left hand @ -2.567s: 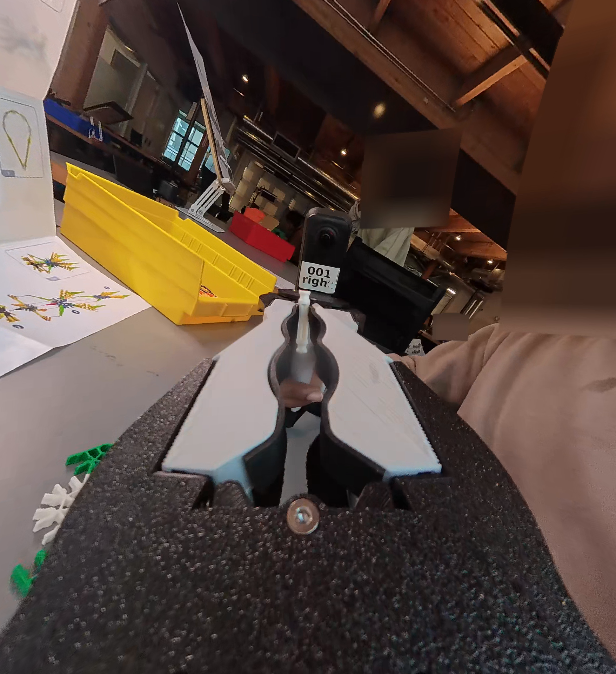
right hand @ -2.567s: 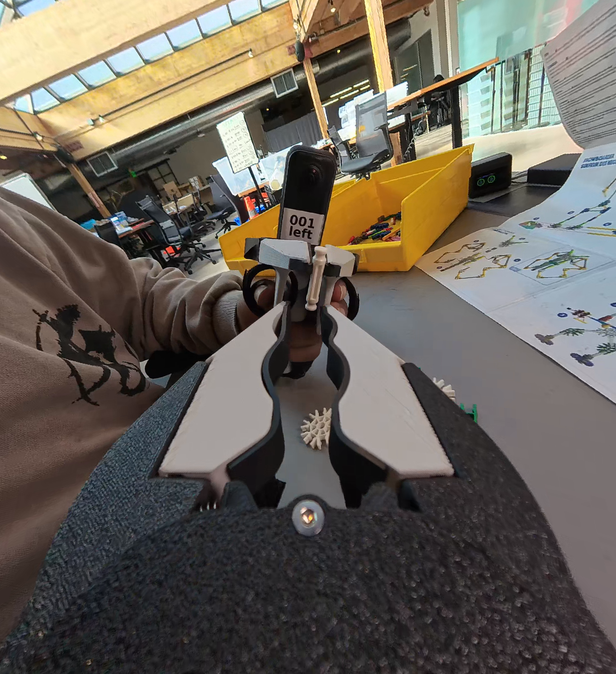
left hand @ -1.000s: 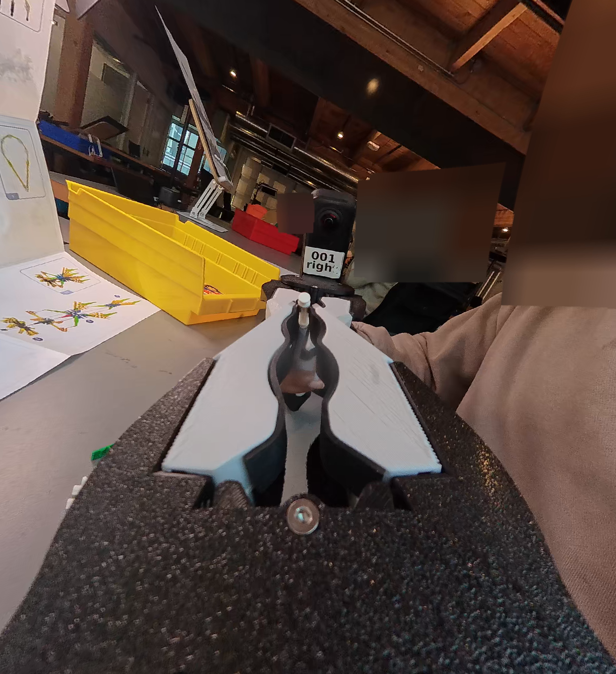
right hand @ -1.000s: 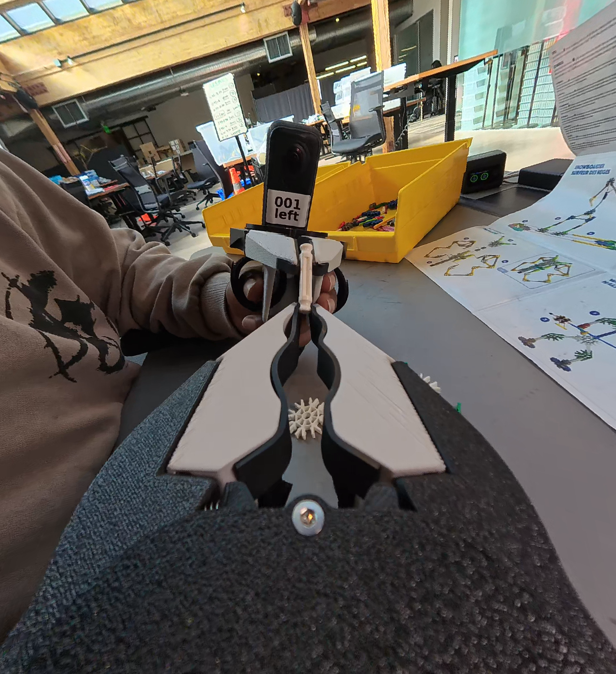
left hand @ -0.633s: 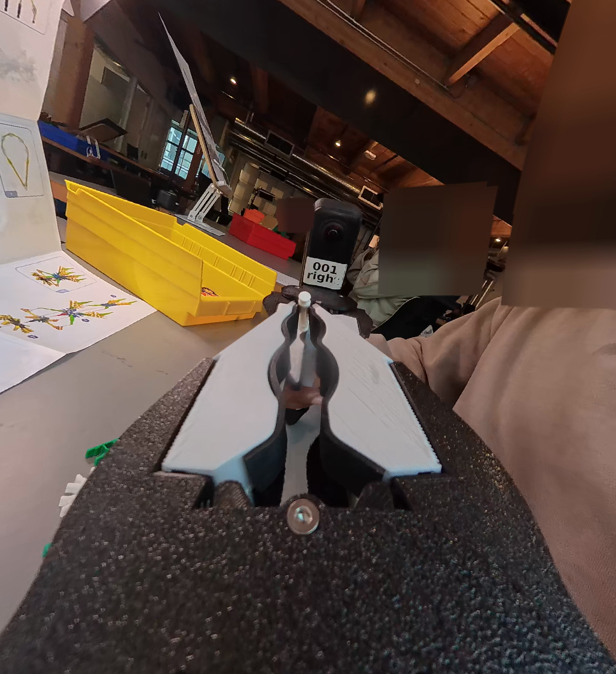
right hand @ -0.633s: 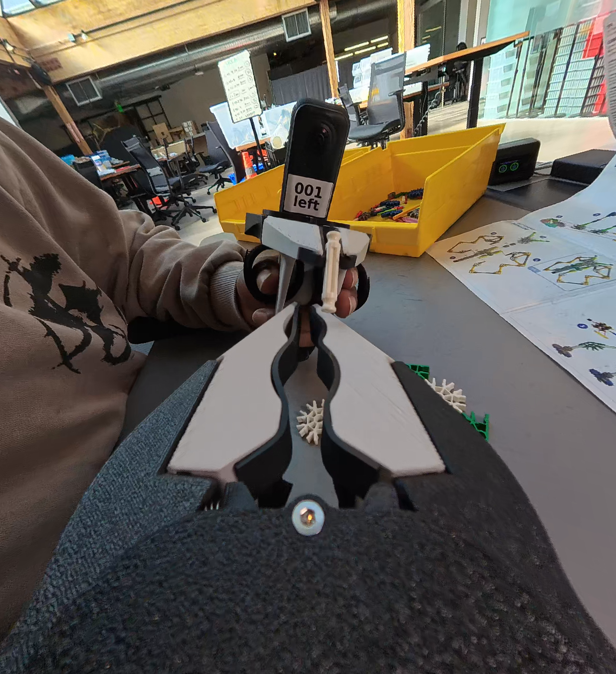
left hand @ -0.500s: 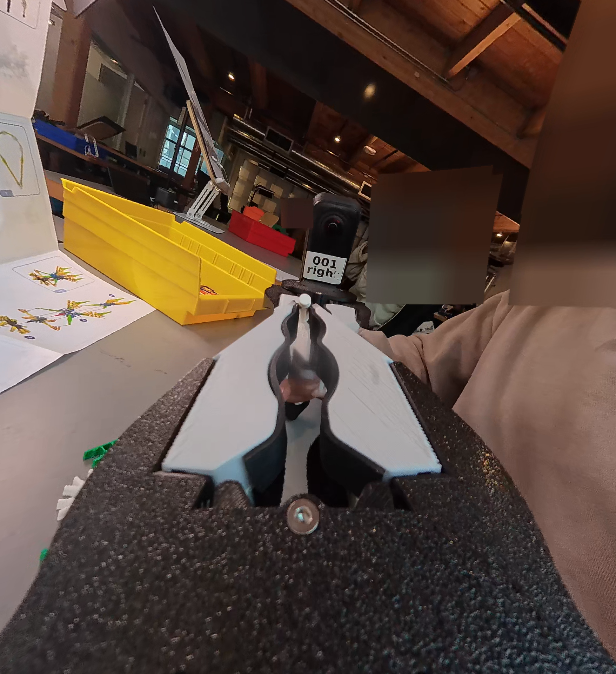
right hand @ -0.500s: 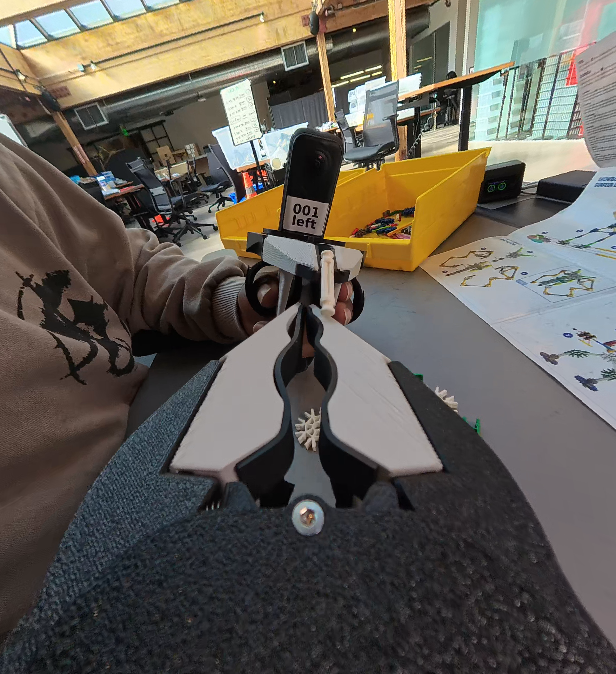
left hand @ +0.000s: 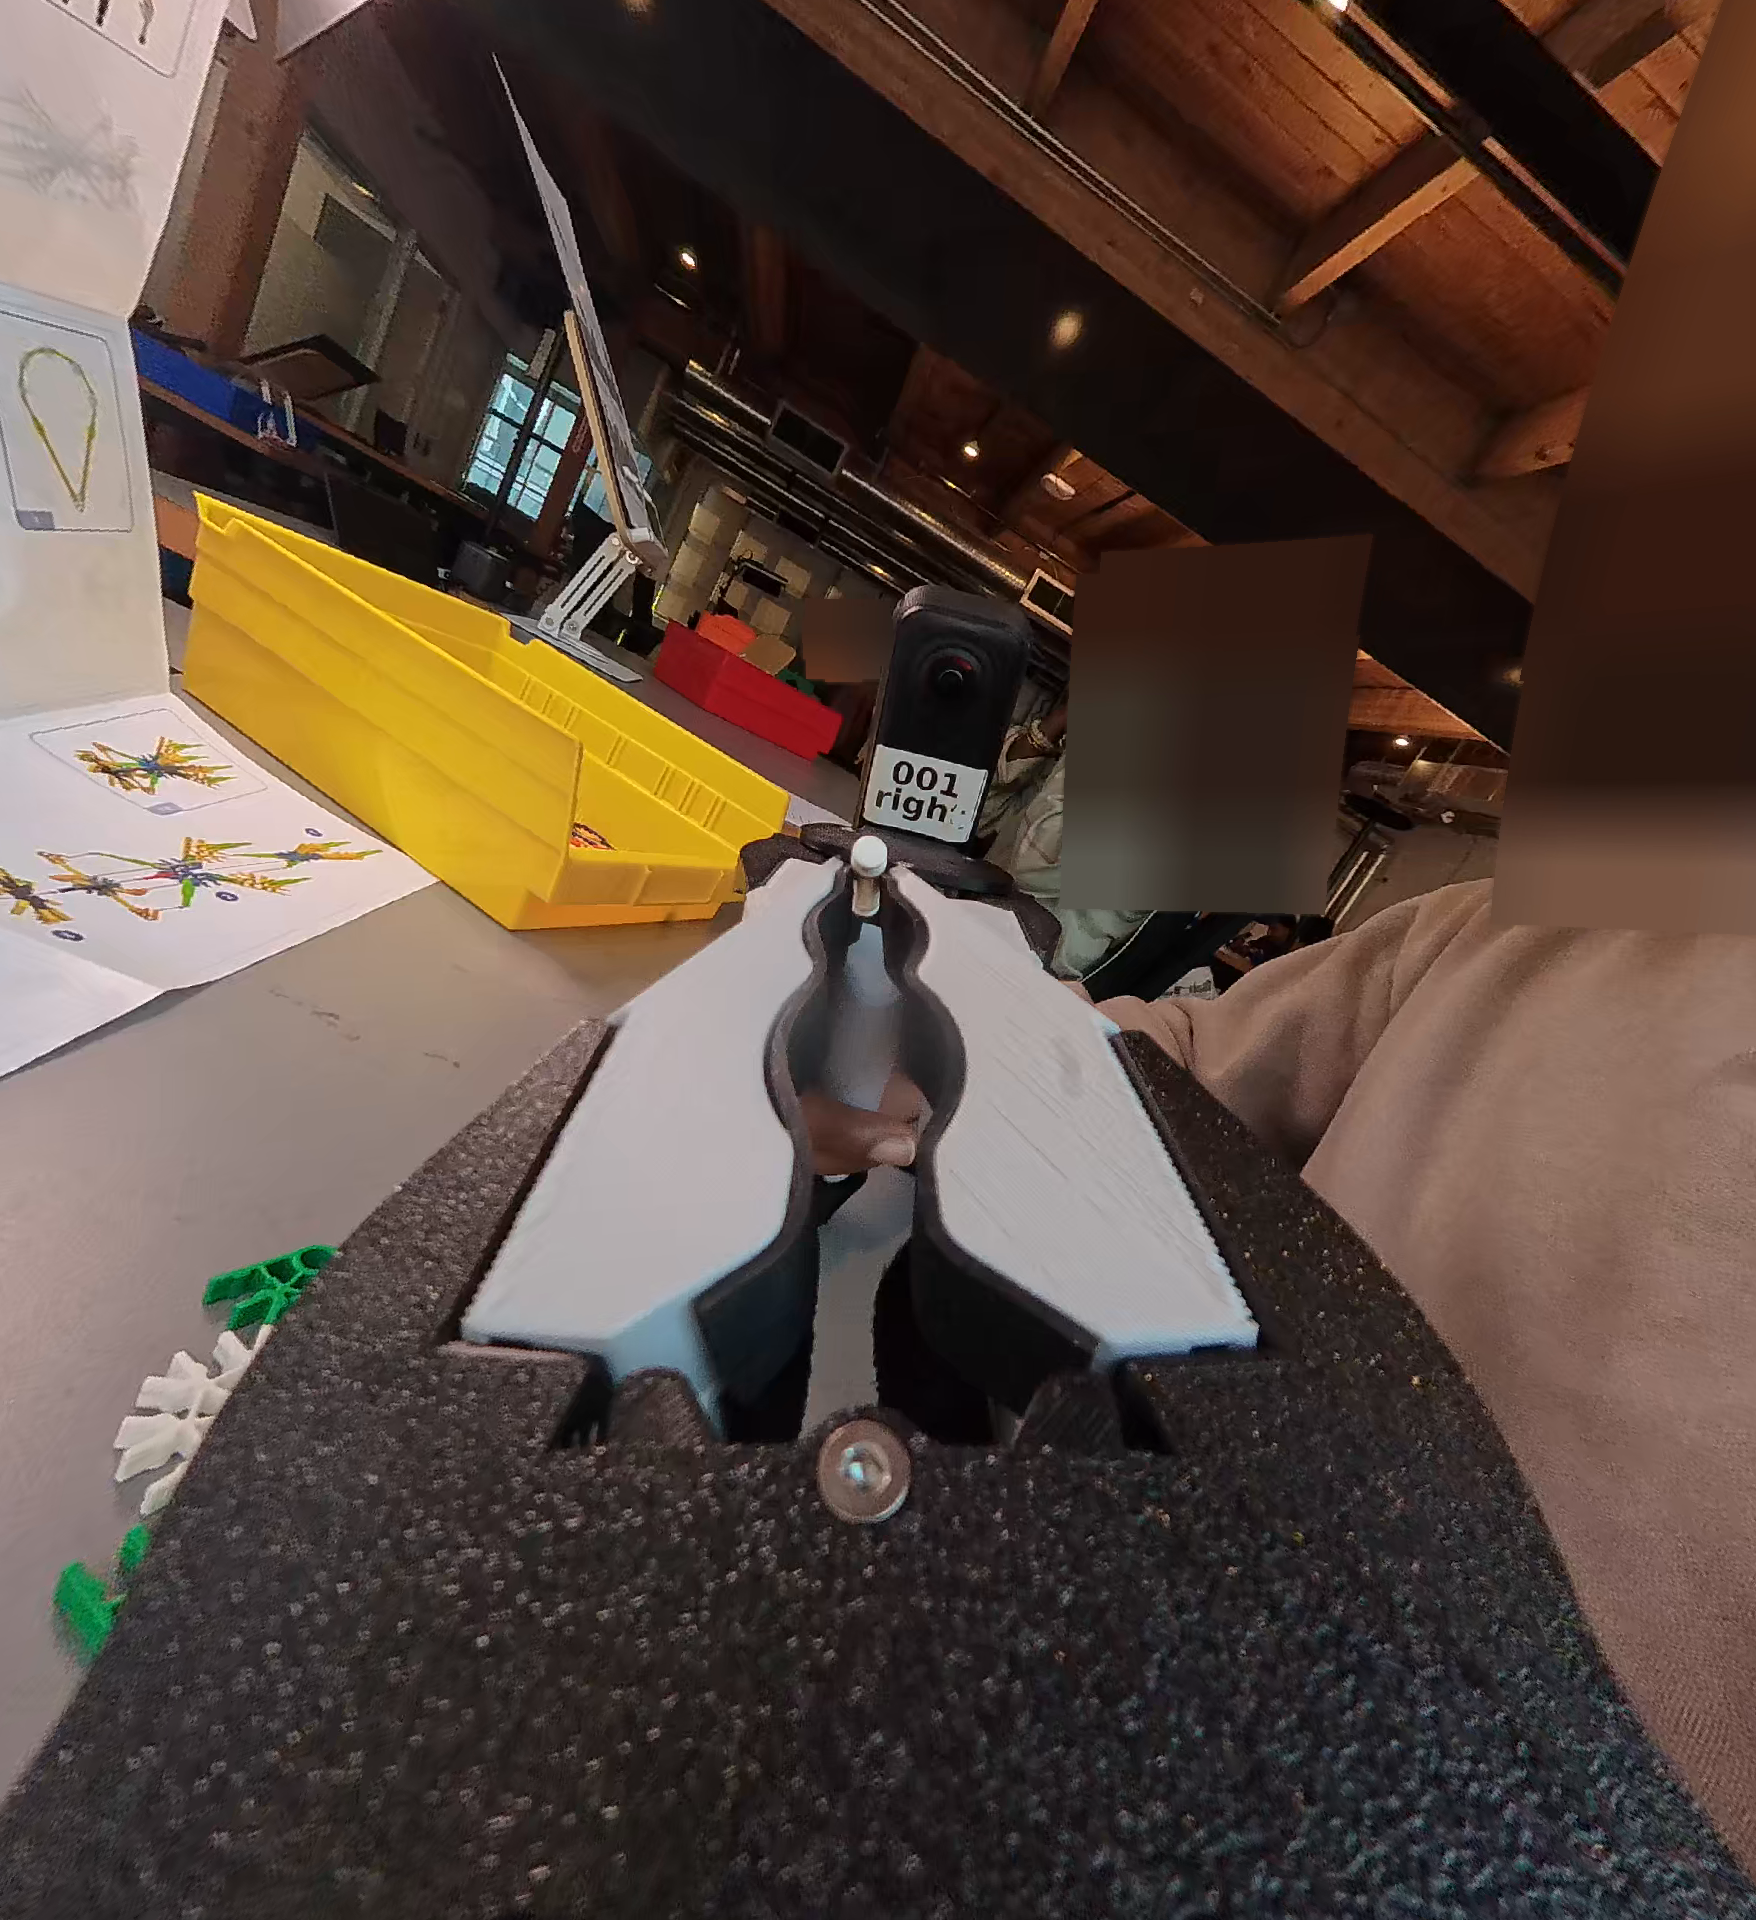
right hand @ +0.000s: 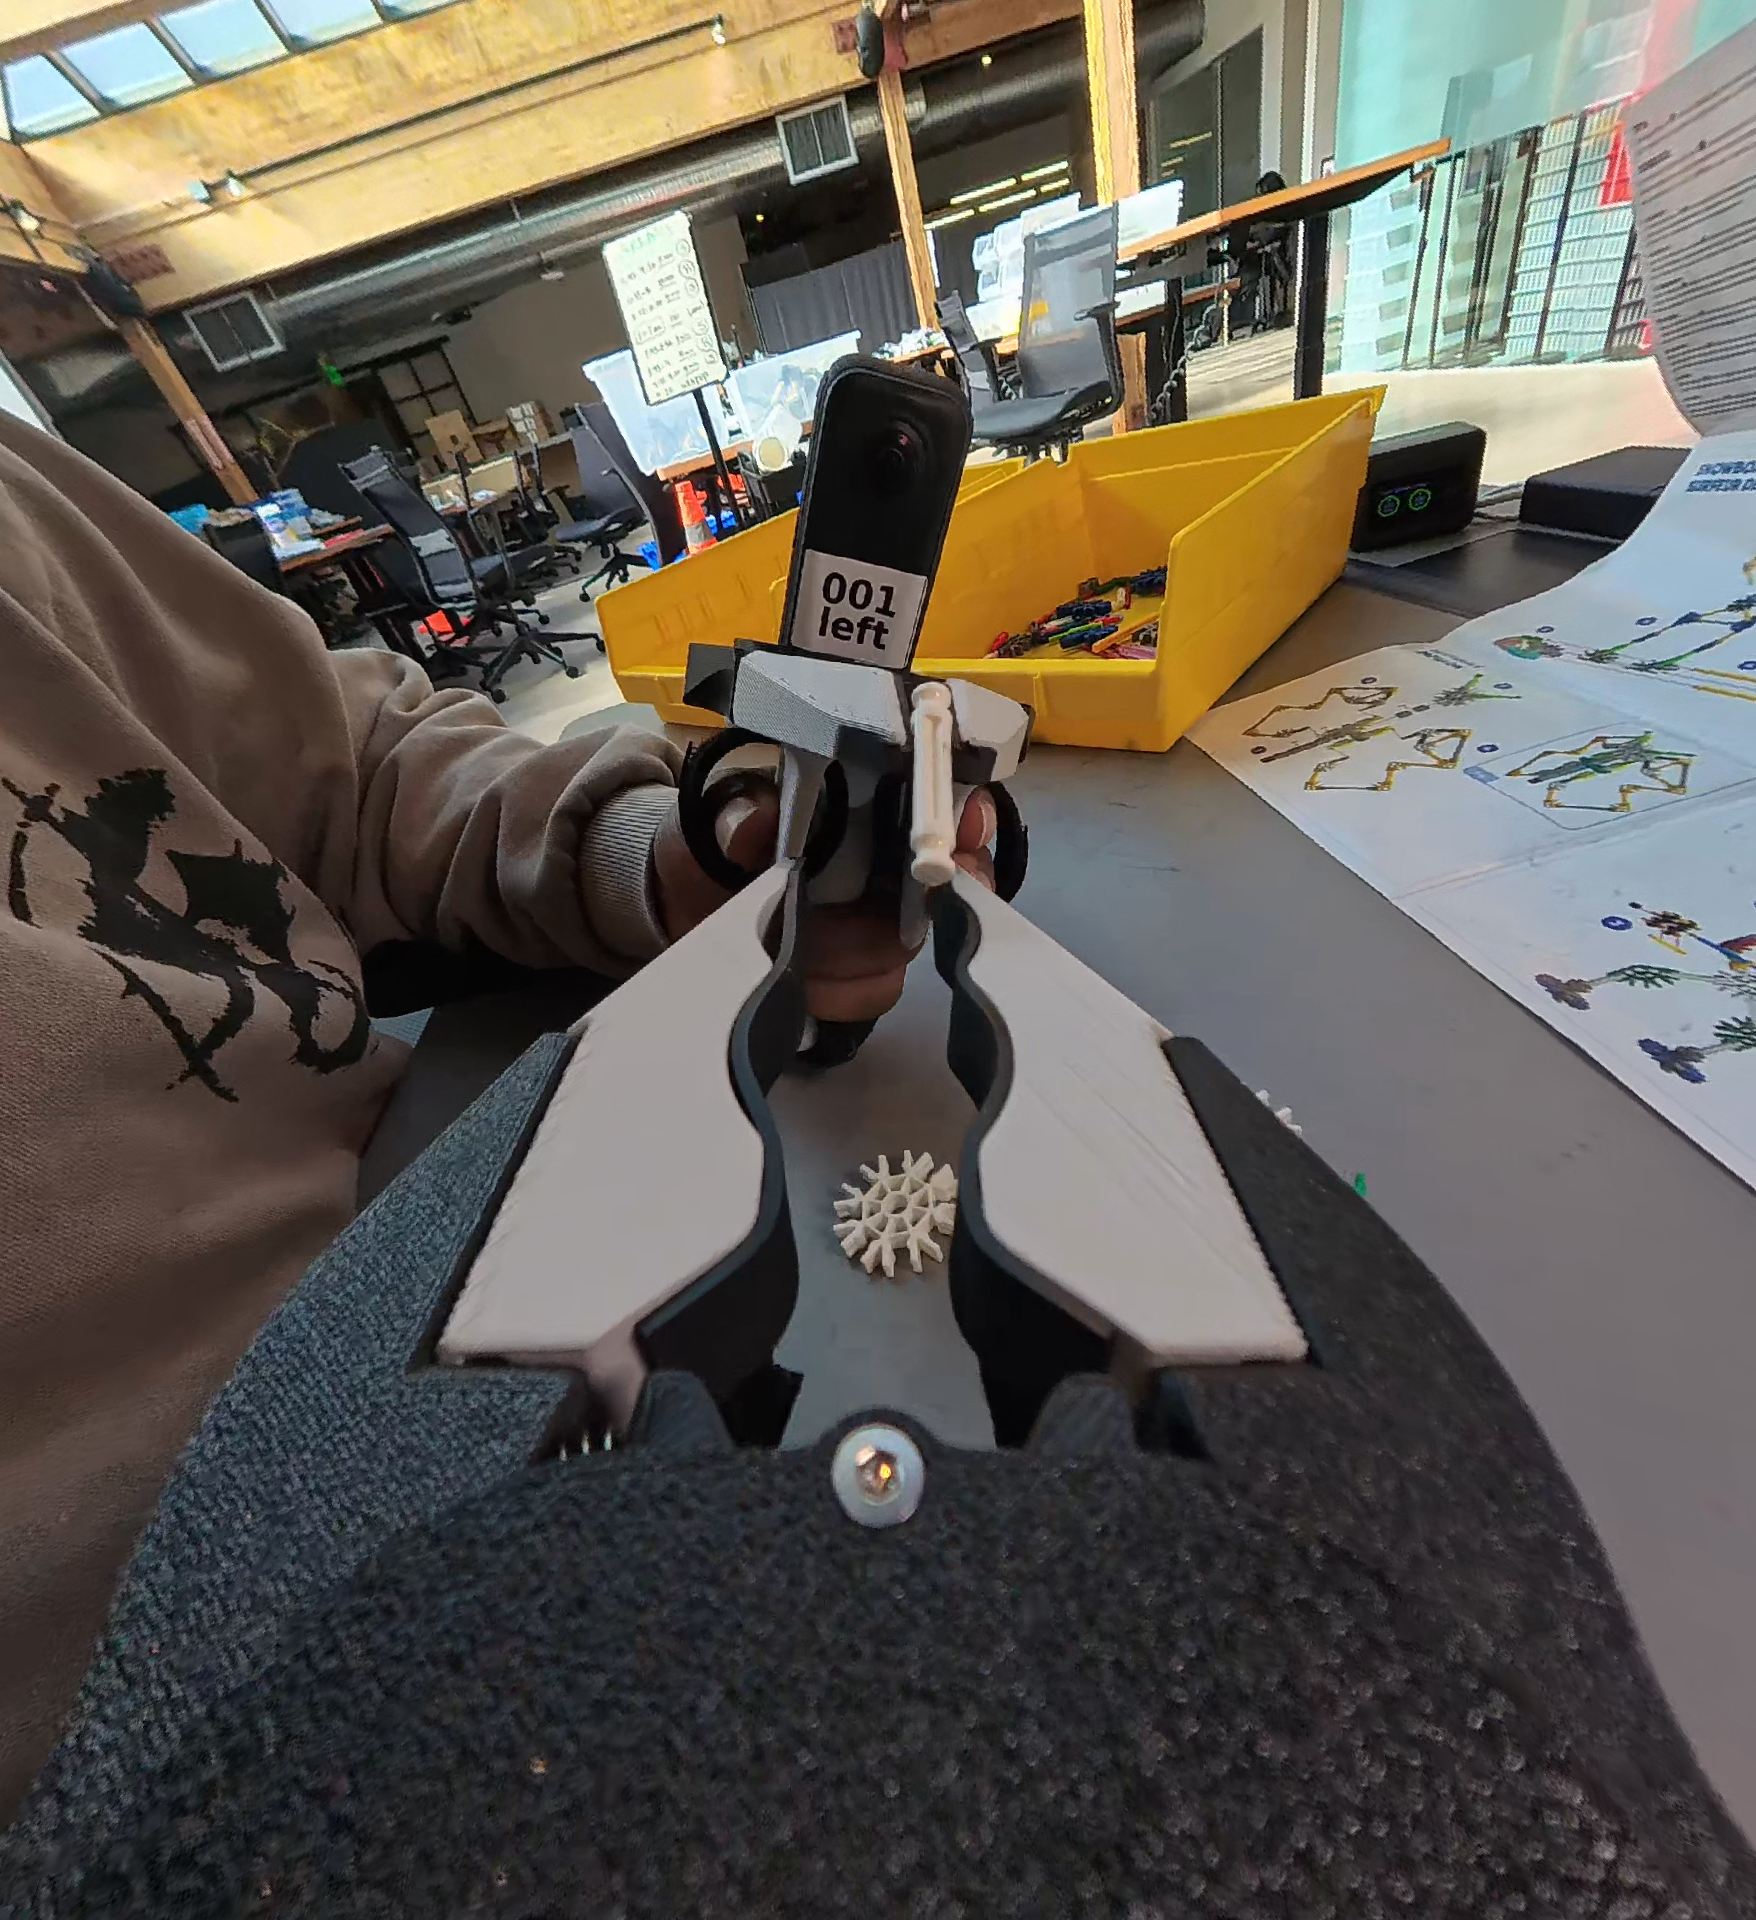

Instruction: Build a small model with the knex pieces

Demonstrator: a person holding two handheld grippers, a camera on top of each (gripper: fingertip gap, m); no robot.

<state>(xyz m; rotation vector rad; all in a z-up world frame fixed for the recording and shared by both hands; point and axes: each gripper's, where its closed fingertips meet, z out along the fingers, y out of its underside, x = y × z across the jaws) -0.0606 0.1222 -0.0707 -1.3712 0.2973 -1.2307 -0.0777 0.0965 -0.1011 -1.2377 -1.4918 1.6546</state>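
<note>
My left gripper [left hand: 866, 902] is shut on a short white rod [left hand: 867, 871] that stands upright between its tips, held above the grey table [left hand: 230, 1091]. In the right wrist view the rod [right hand: 931, 781] stands in front of the left gripper [right hand: 832, 727]. My right gripper [right hand: 866, 889] is open and empty, its tips just below and on either side of the rod's lower end. A white snowflake connector [right hand: 895, 1210] lies on the table under the right gripper, between its fingers. The two grippers face each other, tips almost touching.
A yellow bin [right hand: 1217, 582] with coloured parts stands behind, also in the left wrist view [left hand: 417, 717]. A printed instruction sheet [right hand: 1601, 831] lies beside it. Green pieces [left hand: 266, 1280] and a white connector [left hand: 178, 1403] lie at the left gripper's left. A person's sleeve [right hand: 417, 790] is close. Only a small space, under 4 cm, lies between the two pairs of fingers.
My right gripper has opened; half a second ago its jaws were closed at the rod's lower end. The rod has stayed in the left gripper. Both grippers shifted only slightly.
</note>
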